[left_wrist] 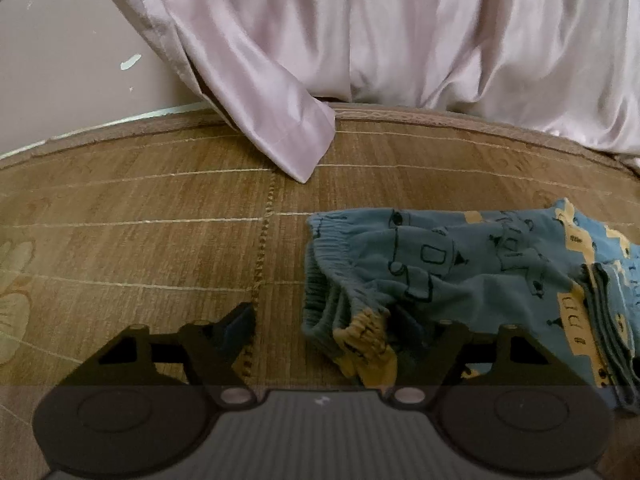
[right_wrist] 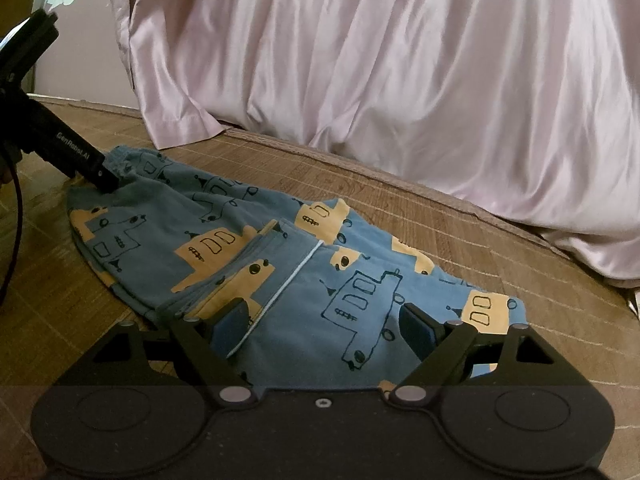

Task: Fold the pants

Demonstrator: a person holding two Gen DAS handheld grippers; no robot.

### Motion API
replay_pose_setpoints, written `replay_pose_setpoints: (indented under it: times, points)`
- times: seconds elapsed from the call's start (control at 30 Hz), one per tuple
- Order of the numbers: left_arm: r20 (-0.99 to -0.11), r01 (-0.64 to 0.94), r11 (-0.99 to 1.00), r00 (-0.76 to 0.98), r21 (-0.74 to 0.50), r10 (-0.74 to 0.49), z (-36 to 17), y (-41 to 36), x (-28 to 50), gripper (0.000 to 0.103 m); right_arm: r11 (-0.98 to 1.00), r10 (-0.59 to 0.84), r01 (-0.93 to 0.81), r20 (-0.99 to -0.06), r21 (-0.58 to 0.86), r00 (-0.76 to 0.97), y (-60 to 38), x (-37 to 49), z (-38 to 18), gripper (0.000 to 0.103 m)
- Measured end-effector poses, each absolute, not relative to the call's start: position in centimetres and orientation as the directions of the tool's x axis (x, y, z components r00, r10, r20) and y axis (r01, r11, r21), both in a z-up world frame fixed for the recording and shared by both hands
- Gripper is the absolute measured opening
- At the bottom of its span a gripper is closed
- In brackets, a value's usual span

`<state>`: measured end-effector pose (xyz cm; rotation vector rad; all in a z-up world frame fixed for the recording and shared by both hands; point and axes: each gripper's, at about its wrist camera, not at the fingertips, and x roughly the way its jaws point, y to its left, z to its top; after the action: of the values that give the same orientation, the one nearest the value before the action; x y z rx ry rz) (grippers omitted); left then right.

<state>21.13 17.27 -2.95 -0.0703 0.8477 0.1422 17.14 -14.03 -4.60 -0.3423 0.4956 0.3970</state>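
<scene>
**Pants already doubled, more folding left**

The right hand-held gripper (right_wrist: 322,322) hovers spread apart over the pants' (right_wrist: 280,280) near edge, holding nothing. The left hand-held gripper (left_wrist: 344,332), also apart, straddles the waistband end. The pants lie bunched mid-mat (right_wrist: 500,240), below the curtain (right_wrist: 400,60)

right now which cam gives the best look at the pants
The right wrist view. The pants lie almost whole on the woven mat, from the waistband by the left gripper to the near hem. The left wrist view shows only the bunched waistband end, partly hidden behind that gripper's own fingers.
</scene>
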Motion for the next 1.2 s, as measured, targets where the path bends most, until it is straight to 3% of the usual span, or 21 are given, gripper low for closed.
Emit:
replay_pose_setpoints:
  times: [0.3,0.37,0.43,0.53,0.7,1.0,1.17,1.2]
  points:
    - [-0.741,-0.183,0.982,0.652,0.054,0.162,-2.7,16.7,21.0,0.062,0.867,0.281,-0.445,-0.516,-0.226,0.809,-14.1,17.2,-4.6,0.084]
    - [-0.731,-0.142,0.988,0.667,0.062,0.142,-2.5,16.0,20.8,0.050,0.866,0.280,-0.445,-0.516,-0.228,0.810,-14.1,17.2,-4.6,0.084]
    - [-0.718,-0.129,0.983,0.672,0.126,0.181,-2.5,14.9,20.8,0.051,0.866,0.280,-0.445,-0.515,-0.230,0.810,-14.1,17.2,-4.7,0.084]
    - [-0.727,-0.159,0.984,0.666,0.082,0.168,-2.4,15.1,21.0,0.051,0.865,0.280,-0.445,-0.515,-0.229,0.810,-14.1,17.1,-4.7,0.084]
    - [-0.752,-0.266,0.964,0.639,-0.022,0.159,-2.6,17.1,21.0,0.073,0.865,0.280,-0.445,-0.515,-0.230,0.810,-14.1,17.1,-4.7,0.084]
    - [-0.740,-0.244,0.969,0.658,-0.038,0.137,-2.6,17.8,20.4,0.066,0.867,0.282,-0.445,-0.517,-0.225,0.809,-14.1,17.1,-4.7,0.086]
    - [-0.724,-0.224,0.974,0.670,0.018,0.167,-2.6,17.1,20.1,0.065,0.866,0.282,-0.446,-0.517,-0.224,0.808,-14.1,17.2,-4.7,0.086]
    - [-0.717,-0.208,0.978,0.677,0.032,0.168,-2.5,16.7,20.0,0.061,0.866,0.283,-0.446,-0.517,-0.224,0.808,-14.2,17.2,-4.7,0.086]
